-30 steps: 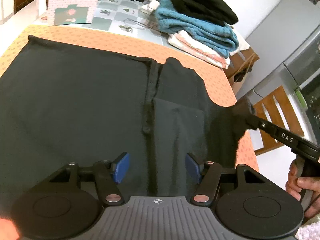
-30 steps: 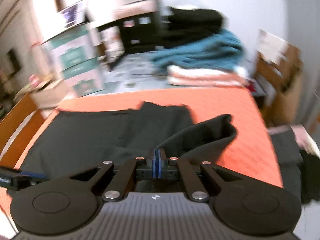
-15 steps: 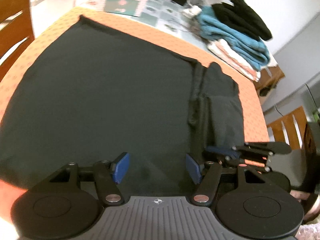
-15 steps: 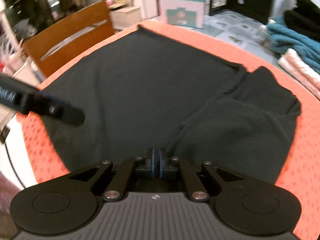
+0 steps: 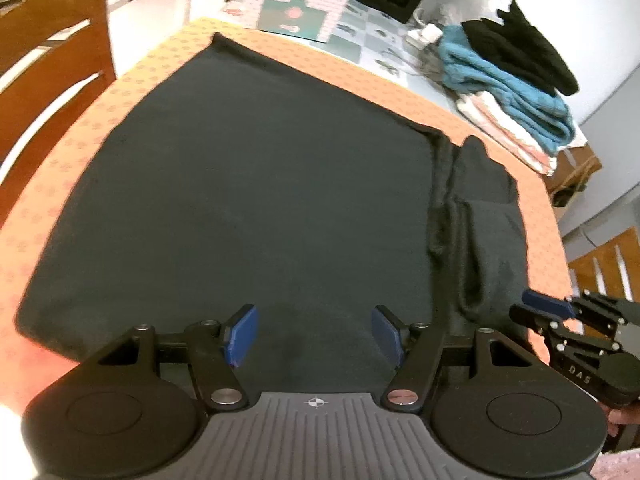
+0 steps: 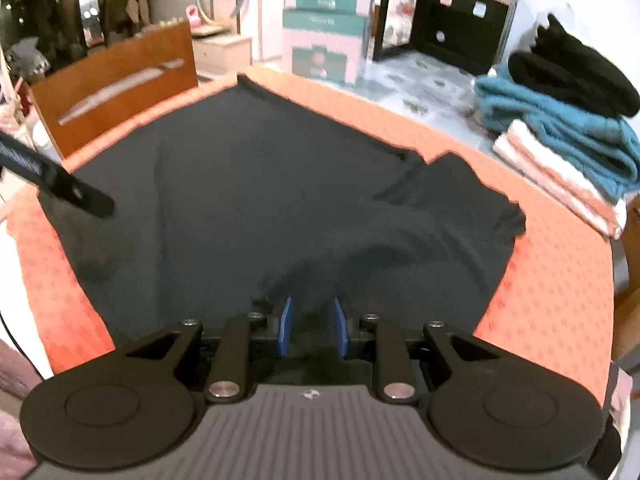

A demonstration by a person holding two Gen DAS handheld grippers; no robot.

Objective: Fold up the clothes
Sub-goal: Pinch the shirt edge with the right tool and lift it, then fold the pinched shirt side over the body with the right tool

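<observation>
The dark shirt (image 5: pixel 248 200) lies flat across the middle, its folded side nearest the right gripper (image 6: pixel 311 326), half open and empty, while the left gripper (image 5: pixel 314 334) gapes wide, empty too.

Matt dark knit cloth garment (image 5: pixel 248 184) ahead of the blue rubbery fingers (image 5: pixel 242 334); patterned orange cloth covers the worktop (image 5: pixel 132 80); fluffy folded towels (image 6: pixel 560 136) beyond.

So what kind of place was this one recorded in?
Most likely a home dining room: a table under an orange tablecloth, wooden chairs around it, folded laundry stacked at the far end.
</observation>
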